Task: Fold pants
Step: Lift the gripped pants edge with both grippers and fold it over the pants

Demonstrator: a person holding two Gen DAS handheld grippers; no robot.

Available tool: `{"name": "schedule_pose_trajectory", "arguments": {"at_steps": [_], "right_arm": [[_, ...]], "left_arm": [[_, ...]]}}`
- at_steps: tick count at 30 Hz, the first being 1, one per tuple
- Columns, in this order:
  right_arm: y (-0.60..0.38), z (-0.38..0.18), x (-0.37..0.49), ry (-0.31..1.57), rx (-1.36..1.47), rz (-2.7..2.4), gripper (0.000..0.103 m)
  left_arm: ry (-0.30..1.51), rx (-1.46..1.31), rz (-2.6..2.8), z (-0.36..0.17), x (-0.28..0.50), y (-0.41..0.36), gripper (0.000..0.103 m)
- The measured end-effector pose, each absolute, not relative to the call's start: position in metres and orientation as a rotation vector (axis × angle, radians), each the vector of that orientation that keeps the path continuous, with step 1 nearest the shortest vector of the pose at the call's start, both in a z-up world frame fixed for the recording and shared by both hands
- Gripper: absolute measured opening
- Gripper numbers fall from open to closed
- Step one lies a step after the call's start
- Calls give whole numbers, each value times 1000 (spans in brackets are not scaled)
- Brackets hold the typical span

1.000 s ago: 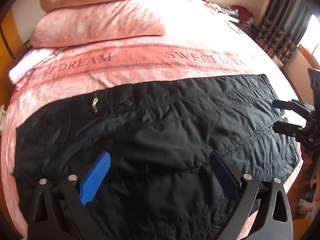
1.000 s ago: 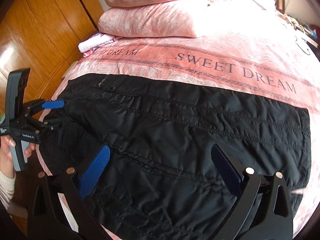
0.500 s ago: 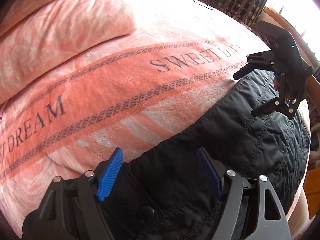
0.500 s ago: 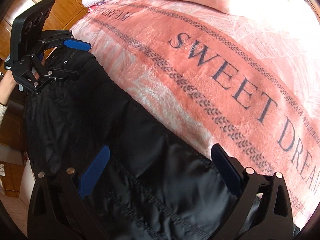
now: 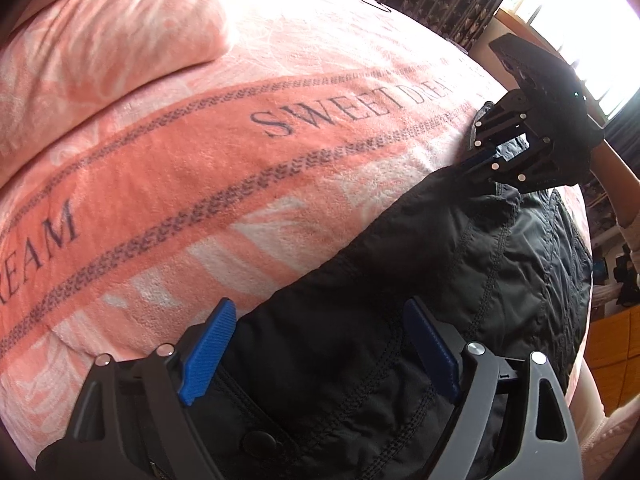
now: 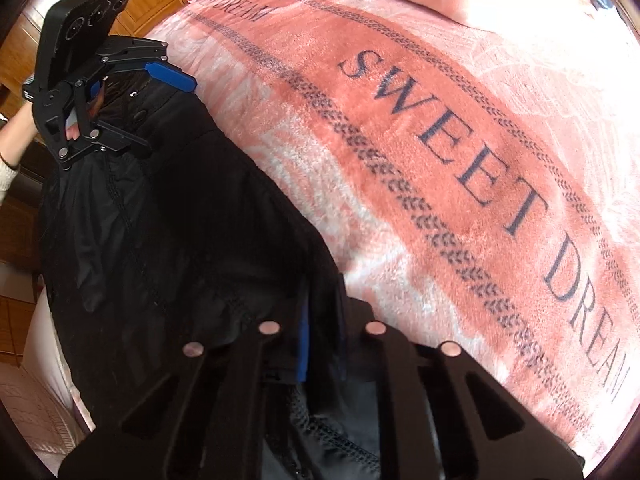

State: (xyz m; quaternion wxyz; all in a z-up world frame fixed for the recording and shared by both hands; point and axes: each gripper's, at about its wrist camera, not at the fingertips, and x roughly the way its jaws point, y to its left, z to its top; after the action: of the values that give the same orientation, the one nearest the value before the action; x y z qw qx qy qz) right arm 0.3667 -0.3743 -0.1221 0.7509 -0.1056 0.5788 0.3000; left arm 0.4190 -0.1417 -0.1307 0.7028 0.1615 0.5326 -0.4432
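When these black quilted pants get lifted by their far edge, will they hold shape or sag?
Probably sag: the black quilted pants already bunch where the right gripper is shut on them. The smooth, shiny fabric may slip on the pink blanket. The left gripper, jaws opening, only straddles the waistband.

Both grippers are the same build: matte black scissor-style linkage frames with triangular cutouts and round silver rivets at the pivots. The left gripper (image 5: 320, 354) has bright blue ribbed pads (image 5: 208, 354) on its fingers. The right gripper (image 6: 316, 344) shows only a sliver of blue between its black arms. Each carries a flat black slab on top; on the left one it has three round lenses. The person wears a cream knit sleeve (image 6: 7, 174).
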Motion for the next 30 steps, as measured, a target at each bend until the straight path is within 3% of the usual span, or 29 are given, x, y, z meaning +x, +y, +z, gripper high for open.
{"name": "schedule_pose_trajectory", "arguments": {"at_steps": [6, 11, 13, 14, 15, 16, 18, 21, 30], "right_arm": [[-376, -92, 346, 1150, -226, 699, 6], [-382, -77, 332, 1107, -211, 694, 6], [-377, -76, 329, 1093, -200, 694, 6], [-378, -76, 329, 1089, -188, 684, 6], [-377, -77, 329, 1087, -175, 674, 6], [-379, -76, 328, 1082, -156, 667, 6], [-378, -74, 323, 1070, -123, 653, 6], [-372, -63, 310, 1026, -125, 619, 6], [-367, 8, 205, 840, -77, 598, 7]], "left_arm": [[1203, 328, -1043, -127, 434, -147, 90], [1324, 254, -1181, -137, 434, -159, 92], [1326, 293, -1181, -137, 427, -162, 88], [1315, 328, -1167, -137, 423, -162, 71], [1299, 378, -1136, -137, 419, -162, 44], [1297, 408, -1125, -138, 415, -159, 40], [1305, 415, -1112, -135, 409, -155, 21], [1243, 429, -1104, -116, 394, -148, 13], [956, 436, -997, -7, 266, -117, 12]]}}
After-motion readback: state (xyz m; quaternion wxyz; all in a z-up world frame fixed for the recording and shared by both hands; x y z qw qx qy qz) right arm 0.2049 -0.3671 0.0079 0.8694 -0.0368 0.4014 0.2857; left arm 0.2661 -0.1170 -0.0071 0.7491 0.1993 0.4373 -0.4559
